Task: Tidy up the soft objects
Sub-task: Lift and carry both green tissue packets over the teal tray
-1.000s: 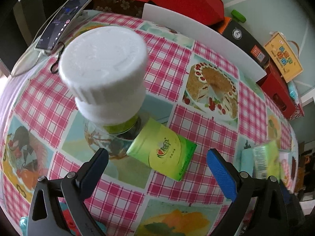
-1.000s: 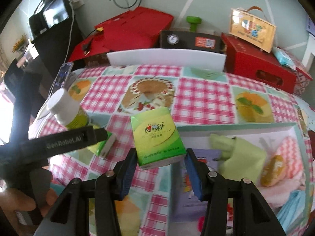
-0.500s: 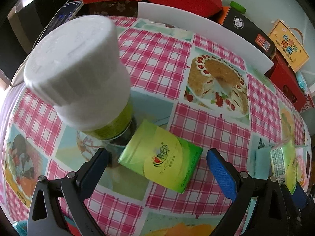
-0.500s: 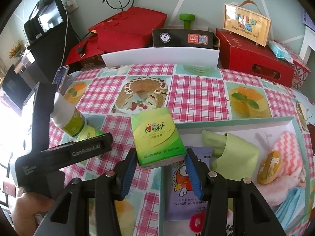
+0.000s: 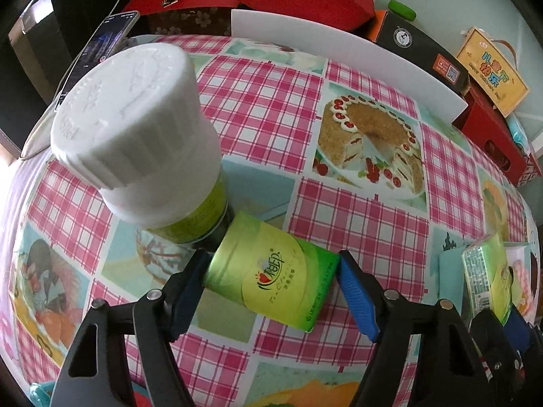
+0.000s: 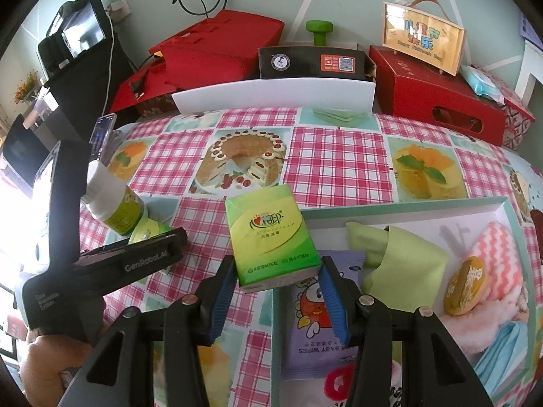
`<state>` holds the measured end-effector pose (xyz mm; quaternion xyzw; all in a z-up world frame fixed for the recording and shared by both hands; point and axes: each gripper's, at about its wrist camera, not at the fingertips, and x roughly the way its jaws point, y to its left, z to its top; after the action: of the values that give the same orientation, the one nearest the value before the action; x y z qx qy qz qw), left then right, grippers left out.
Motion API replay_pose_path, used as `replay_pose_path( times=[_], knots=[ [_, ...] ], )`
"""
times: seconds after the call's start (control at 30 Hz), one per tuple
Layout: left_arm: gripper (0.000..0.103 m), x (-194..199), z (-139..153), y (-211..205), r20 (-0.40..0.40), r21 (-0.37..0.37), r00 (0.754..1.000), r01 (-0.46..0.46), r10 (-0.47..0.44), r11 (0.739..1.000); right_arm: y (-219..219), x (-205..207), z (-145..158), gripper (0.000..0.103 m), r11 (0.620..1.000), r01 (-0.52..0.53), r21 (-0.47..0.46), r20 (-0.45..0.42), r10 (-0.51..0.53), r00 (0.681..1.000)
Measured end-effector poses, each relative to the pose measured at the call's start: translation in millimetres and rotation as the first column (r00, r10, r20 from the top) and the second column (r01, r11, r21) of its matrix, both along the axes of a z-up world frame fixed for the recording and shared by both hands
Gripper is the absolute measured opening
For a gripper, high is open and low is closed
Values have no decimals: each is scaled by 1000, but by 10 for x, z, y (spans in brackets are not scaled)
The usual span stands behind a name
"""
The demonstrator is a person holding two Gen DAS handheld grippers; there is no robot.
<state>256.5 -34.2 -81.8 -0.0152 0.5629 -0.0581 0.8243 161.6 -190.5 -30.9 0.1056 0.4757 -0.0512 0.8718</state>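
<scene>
the left claw (image 5: 271, 291) points steeply down at the bench (image 5: 356, 224), which is covered by a pink checked cloth with cake pictures. between its blue pads lies a green plastic tissue pack (image 5: 271, 279), flat on the cloth. the jaws have just been closing on this pack and both pads now seem to touch its two ends, but i cannot be sure how firmly they press. just behind the pack, touching its far left corner, stands a bottle with a big white ribbed cap and a yellow-green label (image 5: 142, 142).

the right claw (image 6: 276, 296) is clamped on a second green tissue pack (image 6: 271, 237) and holds it above the cloth, at the left edge of a shallow pale-green cardboard tray (image 6: 400, 205). the tray is to the right of the bottle. inside the tray are a purple baby wipes packet (image 6: 319, 339), a folded light-green cloth (image 6: 400, 257), a pink-and-white striped cloth (image 6: 499, 254) and a round golden object (image 6: 465, 286).
</scene>
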Motion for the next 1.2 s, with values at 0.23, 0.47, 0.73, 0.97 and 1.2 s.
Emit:
replay_pose_path(
  times=[0.23, 0.47, 0.73, 0.97, 1.2],
  knots=[
    [76, -107, 167, 47, 2, 2, 1000, 6, -6, 1000, -27, -16, 24, 52, 1000, 11, 8, 6, -11, 1000],
    [76, -269, 563, 7, 83, -23, 996, 38, -36, 999, -73, -66, 138, 52, 1000, 22, 15, 36, -23, 999],
    [76, -442, 964, -93, 168, -67, 983, 88, -76, 994, -201, -166, 300, 52, 998, 57, 16, 72, -58, 996],
    [76, -631, 1204, -343, 225, -101, 962, 183, -157, 978, -456, -357, 435, 52, 992, 126, 10, 95, -127, 987],
    [76, -817, 1189, -765, 217, -92, 935, 304, -279, 948, -895, -625, 517, 52, 968, 249, -25, 86, -246, 965]
  ],
)
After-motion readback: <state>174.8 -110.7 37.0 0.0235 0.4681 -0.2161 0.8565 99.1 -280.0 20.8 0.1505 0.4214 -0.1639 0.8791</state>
